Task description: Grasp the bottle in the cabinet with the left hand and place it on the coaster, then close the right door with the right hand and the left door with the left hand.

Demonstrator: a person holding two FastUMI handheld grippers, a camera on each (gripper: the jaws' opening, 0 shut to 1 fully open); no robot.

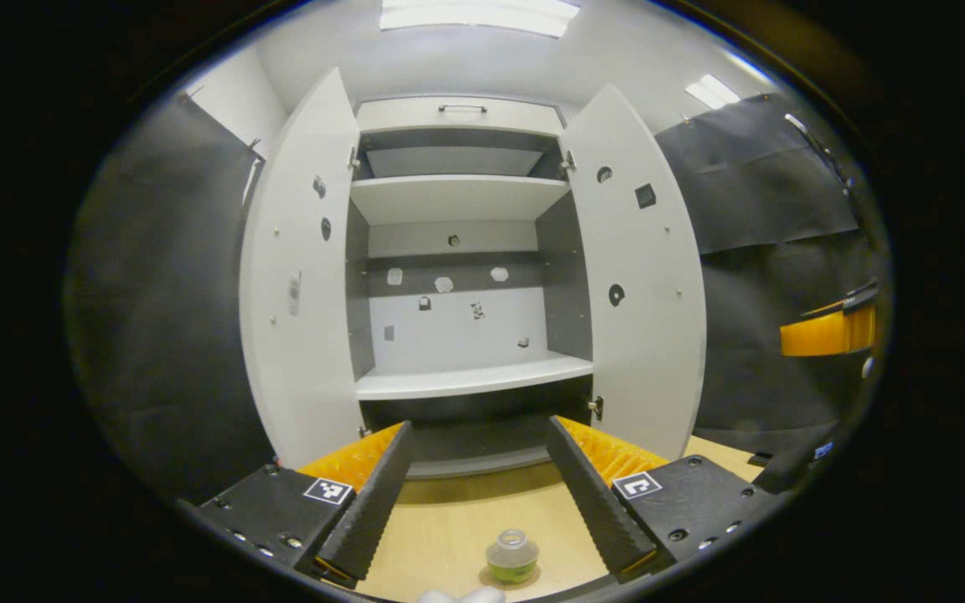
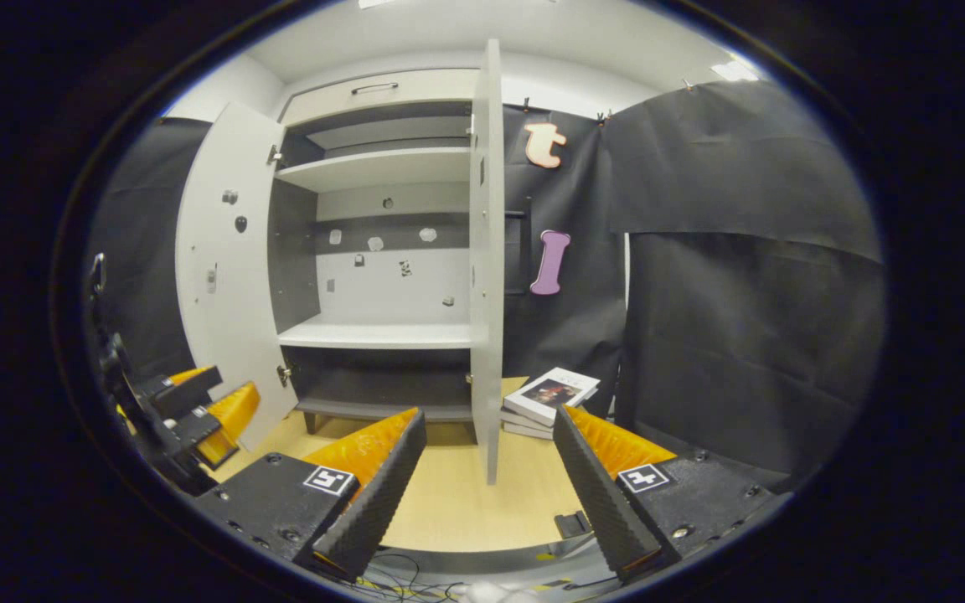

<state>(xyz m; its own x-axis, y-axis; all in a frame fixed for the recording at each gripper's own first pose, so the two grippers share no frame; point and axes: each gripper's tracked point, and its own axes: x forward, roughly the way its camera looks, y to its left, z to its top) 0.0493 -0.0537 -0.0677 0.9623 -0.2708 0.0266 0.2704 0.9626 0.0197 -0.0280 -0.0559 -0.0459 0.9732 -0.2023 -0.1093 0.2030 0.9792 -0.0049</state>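
**Bottle on the coaster, both doors open, both pairs of my jaws wide and empty**

In the left gripper view, my left gripper (image 1: pixel 482 494) stands with its jaws wide apart, holding nothing; the ribbed black fingers (image 1: pixel 369 511) frame the bottle (image 1: pixel 513 556) at the bottom centre of the frame. The bottle is small, clear-walled with a greenish lower part and a rounded top, standing upright on a thin brown coaster (image 1: pixel 491 578) on the pale wood table (image 1: pixel 449 528). I judge it light, rigid and smooth, so liable to slip or topple; the body below the shoulder would be the place to take it.

The cabinet (image 1: pixel 461 201) fills the centre: matt white panels, grey interior, flat bare shelves. The left door (image 1: pixel 302 276) and right door (image 1: pixel 637 276) are both swung open, stiff flat boards on hinges.

In the right gripper view, my right gripper (image 2: pixel 491 486) is likewise wide and empty, with the right door (image 2: pixel 489 251) seen edge-on at centre. I judge a push on its outer face will swing it. A stack of books (image 2: pixel 549 394) lies just right of it.
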